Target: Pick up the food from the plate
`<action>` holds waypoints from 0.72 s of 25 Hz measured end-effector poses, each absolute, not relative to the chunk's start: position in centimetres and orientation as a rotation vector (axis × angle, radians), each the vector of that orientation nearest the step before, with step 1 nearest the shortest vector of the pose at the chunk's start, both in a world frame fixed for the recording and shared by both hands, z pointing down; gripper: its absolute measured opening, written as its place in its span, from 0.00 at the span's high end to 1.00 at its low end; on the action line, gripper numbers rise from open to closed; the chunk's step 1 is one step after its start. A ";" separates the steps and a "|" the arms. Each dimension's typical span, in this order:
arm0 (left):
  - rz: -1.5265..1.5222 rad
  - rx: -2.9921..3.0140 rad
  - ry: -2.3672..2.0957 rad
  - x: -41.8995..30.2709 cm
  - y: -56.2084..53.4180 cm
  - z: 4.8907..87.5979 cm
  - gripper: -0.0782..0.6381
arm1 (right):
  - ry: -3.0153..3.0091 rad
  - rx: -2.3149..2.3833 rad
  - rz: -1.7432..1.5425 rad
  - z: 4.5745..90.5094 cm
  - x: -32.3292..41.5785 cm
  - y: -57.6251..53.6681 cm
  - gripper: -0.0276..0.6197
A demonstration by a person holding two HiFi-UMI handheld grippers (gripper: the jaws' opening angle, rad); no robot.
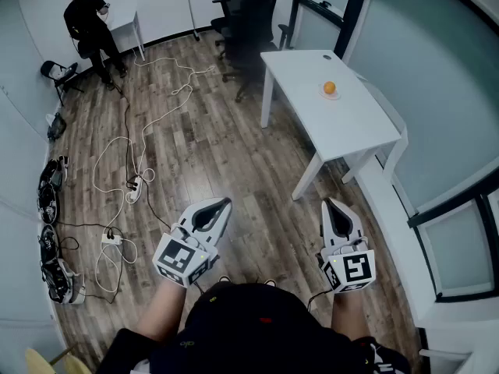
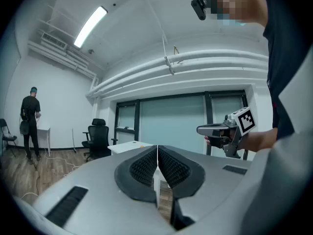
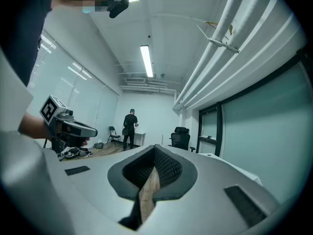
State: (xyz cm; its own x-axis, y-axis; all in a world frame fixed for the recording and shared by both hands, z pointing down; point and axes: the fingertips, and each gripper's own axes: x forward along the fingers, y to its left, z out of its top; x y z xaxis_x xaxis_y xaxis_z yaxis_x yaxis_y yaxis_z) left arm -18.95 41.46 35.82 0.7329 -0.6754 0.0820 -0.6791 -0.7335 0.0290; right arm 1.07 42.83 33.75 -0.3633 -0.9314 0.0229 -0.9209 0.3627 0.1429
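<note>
Fingers (image 2: 142,168) of the left gripper (image 1: 221,204) meet with nothing between them. The right gripper (image 1: 328,203) is likewise closed and empty. Well beyond both, one orange food item (image 1: 330,88) sits on one plate (image 1: 337,96) atop one white table (image 1: 312,111).

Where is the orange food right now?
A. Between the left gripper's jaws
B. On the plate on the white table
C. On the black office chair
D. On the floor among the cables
B: the orange food sits on the plate on the white table, far from the left gripper and right gripper, both shut and empty.
</note>
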 end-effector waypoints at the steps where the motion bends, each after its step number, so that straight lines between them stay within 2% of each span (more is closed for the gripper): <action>1: 0.099 2.869 -1.124 -19.2 41.1 35.7 0.86 | -2.509 1.713 -0.161 33.7 0.9 42.6 0.92; 18: 0.099 2.867 -1.040 -20.5 40.6 36.4 0.86 | -2.504 1.773 -0.112 34.2 -0.8 42.4 0.92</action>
State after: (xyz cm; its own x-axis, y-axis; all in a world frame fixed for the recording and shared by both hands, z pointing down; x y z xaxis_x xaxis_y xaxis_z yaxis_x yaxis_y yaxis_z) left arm -20.46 40.59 36.36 0.7659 -0.6364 0.0913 -0.6422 -0.7640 0.0622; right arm -0.77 42.36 34.19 -0.3315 -0.9433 0.0161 -0.9381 0.3314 0.1004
